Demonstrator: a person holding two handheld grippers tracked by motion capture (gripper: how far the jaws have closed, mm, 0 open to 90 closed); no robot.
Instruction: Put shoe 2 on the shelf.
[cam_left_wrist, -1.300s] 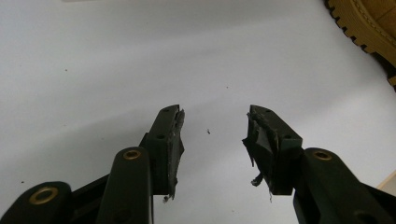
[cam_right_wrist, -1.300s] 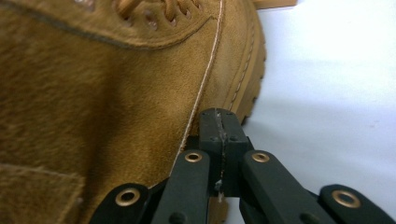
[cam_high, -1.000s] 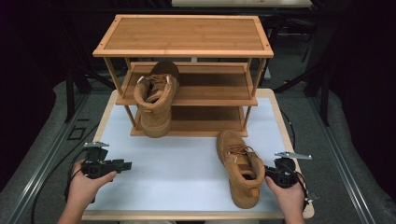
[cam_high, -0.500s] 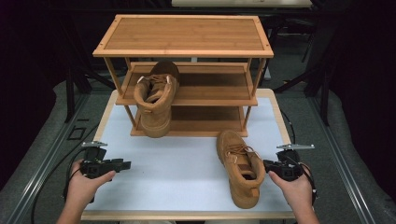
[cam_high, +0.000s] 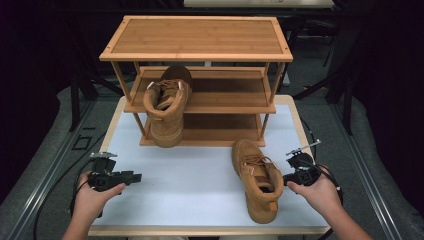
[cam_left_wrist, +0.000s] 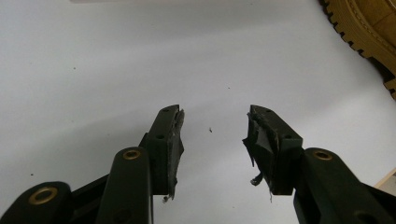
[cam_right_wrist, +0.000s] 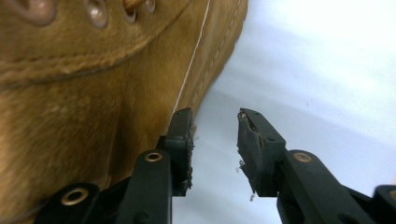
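The left gripper (cam_high: 131, 176) is staying put at the near left of the white table (cam_high: 200, 170), jaws parted and gripping nothing. One boot (cam_high: 167, 105) is sitting on the rack (cam_high: 200, 50). The right gripper (cam_high: 289, 176) is closing in from the right on the near boot (cam_high: 257, 180); its jaws are spread and empty, one beside the suede. A grasp looks imminent.
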